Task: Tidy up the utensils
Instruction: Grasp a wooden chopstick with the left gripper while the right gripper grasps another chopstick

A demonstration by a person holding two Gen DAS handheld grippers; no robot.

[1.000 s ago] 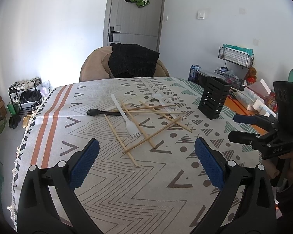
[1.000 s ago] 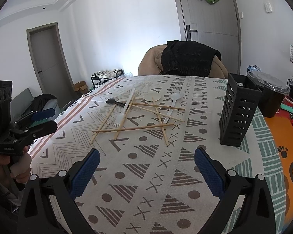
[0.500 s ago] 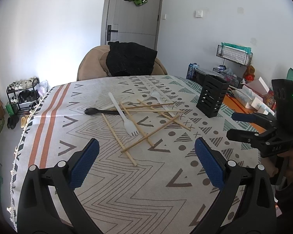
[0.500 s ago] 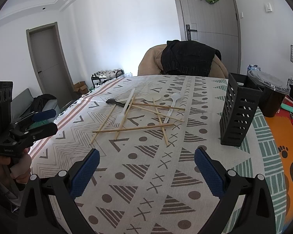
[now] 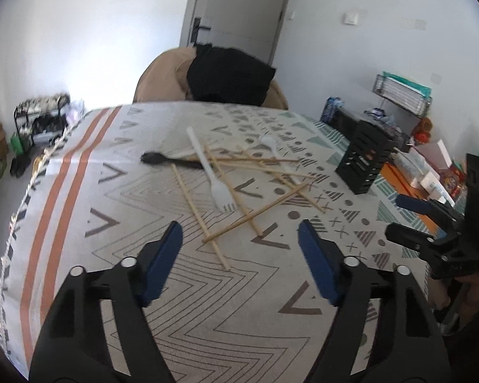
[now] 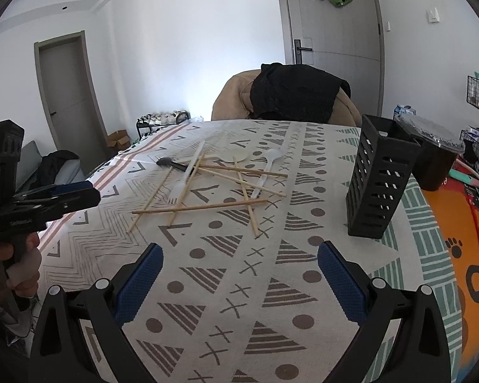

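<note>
Slotted black holder point(image 6: 378, 180) beside scattered chopsticks point(image 6: 207, 206)

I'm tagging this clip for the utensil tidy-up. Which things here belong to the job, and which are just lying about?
Part of the job:
- chopsticks
- white fork
- black spoon
- white spoon
- black slotted holder

Just lying about:
- lidded dark tub
- chair with black garment
- shoe rack
- wire shelf

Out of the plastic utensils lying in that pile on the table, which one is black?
The black spoon at the pile's far left edge, seen from the left gripper's camera. The fork crossing its handle and the other spoon toward the black holder are both white.
</note>
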